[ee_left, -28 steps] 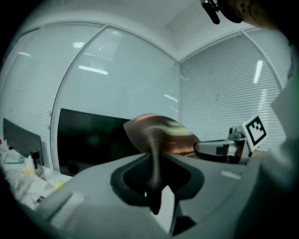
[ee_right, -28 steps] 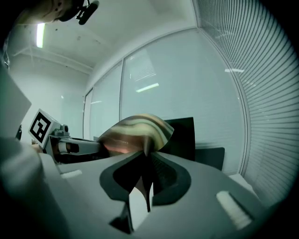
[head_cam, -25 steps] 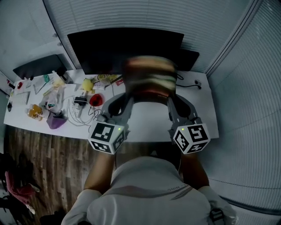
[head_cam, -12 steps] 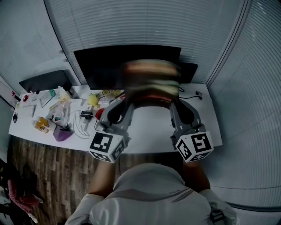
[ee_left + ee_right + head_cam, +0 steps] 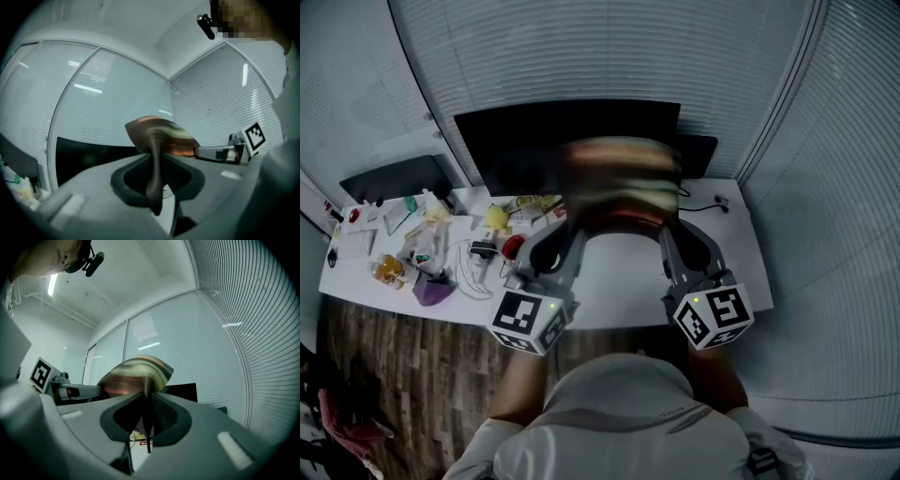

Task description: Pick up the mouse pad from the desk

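Observation:
The mouse pad, striped in brown, red and pale green, hangs in the air above the white desk, held by its two near corners in front of the dark monitor. My left gripper is shut on its left corner; in the left gripper view the pad runs edge-on between the jaws. My right gripper is shut on the right corner, and the pad fans out above the jaws in the right gripper view. It looks blurred in the head view.
The left half of the desk holds clutter: a purple pouch, a yellow toy, a red object, white cables and snack packets. A dark chair back stands behind. Blinds cover the windows. Wood floor lies below.
Both grippers have risen with the mouse pad, which now hangs higher against the monitor. The head camera has shifted, so the desk sits a little lower and to the right.

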`<state>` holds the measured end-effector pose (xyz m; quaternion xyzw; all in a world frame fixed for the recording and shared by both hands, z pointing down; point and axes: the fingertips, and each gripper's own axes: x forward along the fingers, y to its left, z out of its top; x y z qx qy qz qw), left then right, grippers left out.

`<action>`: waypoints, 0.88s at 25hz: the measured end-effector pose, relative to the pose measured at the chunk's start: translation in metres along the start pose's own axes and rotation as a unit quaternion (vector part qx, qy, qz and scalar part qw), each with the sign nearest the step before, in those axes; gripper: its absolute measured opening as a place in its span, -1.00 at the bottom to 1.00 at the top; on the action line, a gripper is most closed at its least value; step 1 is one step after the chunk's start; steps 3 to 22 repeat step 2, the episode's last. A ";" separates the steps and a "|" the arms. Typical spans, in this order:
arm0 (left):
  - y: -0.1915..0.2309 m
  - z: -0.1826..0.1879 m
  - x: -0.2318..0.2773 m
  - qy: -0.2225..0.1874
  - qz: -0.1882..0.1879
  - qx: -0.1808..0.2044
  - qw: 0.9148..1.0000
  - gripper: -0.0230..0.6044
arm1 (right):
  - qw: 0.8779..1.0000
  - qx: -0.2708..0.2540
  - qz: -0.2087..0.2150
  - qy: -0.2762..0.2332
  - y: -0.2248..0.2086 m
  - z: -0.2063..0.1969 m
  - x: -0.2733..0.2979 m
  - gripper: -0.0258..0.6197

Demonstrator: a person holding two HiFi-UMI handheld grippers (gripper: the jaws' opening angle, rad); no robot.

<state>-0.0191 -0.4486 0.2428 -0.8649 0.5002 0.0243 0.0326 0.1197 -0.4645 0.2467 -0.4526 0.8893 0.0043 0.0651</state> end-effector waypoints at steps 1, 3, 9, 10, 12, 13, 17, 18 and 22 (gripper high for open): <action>0.000 -0.001 0.000 0.000 0.001 0.000 1.000 -0.71 | 1.000 0.001 0.000 0.001 0.000 -0.001 0.000 -0.78; 0.000 -0.001 0.000 0.000 0.002 -0.001 1.000 -0.71 | 1.000 0.003 0.000 0.002 -0.001 -0.002 -0.001 -0.78; 0.000 -0.001 0.000 0.000 0.002 -0.001 1.000 -0.71 | 1.000 0.003 0.000 0.002 -0.001 -0.002 -0.001 -0.78; 0.000 -0.001 0.000 0.000 0.002 -0.001 1.000 -0.71 | 1.000 0.003 0.000 0.002 -0.001 -0.002 -0.001 -0.78; 0.000 -0.001 0.000 0.000 0.002 -0.001 1.000 -0.71 | 1.000 0.003 0.000 0.002 -0.001 -0.002 -0.001 -0.78; 0.000 -0.001 0.000 0.000 0.002 -0.001 1.000 -0.71 | 1.000 0.003 0.000 0.002 -0.001 -0.002 -0.001 -0.78; 0.000 -0.001 0.000 0.000 0.002 -0.001 1.000 -0.71 | 1.000 0.003 0.000 0.002 -0.001 -0.002 -0.001 -0.78; 0.000 -0.001 0.000 0.000 0.002 -0.001 1.000 -0.71 | 1.000 0.003 0.000 0.002 -0.001 -0.002 -0.001 -0.78; 0.000 -0.001 0.000 0.000 0.002 -0.001 1.000 -0.71 | 1.000 0.003 0.000 0.002 -0.001 -0.002 -0.001 -0.78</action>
